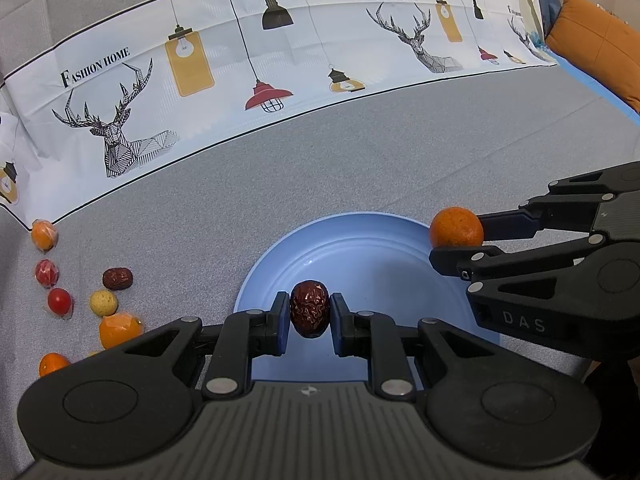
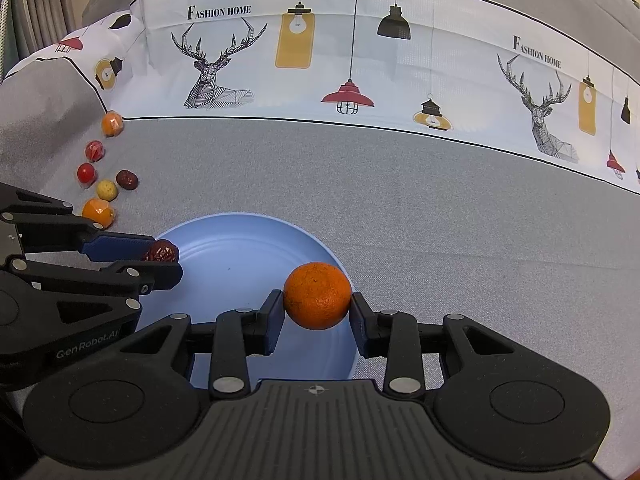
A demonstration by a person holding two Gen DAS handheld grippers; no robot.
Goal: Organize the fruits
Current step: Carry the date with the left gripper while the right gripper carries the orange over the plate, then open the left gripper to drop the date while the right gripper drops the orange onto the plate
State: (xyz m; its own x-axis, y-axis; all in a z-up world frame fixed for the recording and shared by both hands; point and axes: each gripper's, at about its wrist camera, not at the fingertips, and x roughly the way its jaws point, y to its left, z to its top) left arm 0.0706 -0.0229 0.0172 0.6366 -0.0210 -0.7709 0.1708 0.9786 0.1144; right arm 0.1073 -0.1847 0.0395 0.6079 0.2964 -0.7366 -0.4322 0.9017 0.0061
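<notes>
My left gripper (image 1: 310, 314) is shut on a wrinkled dark red date (image 1: 310, 308) and holds it over the near left part of the light blue plate (image 1: 360, 248). My right gripper (image 2: 317, 306) is shut on a tangerine (image 2: 317, 295) and holds it over the plate's (image 2: 240, 248) right rim. In the left wrist view the right gripper (image 1: 452, 240) comes in from the right with the tangerine (image 1: 456, 227). In the right wrist view the left gripper (image 2: 164, 258) comes in from the left with the date (image 2: 162, 251). The plate's inside looks bare.
Loose fruits lie on the grey cloth left of the plate: another date (image 1: 117, 278), a cherry tomato (image 1: 59, 301), a yellow round fruit (image 1: 103, 303), wrapped orange fruits (image 1: 120, 330) and a wrapped red one (image 1: 47, 272). A white printed cloth band (image 1: 280, 60) runs along the back.
</notes>
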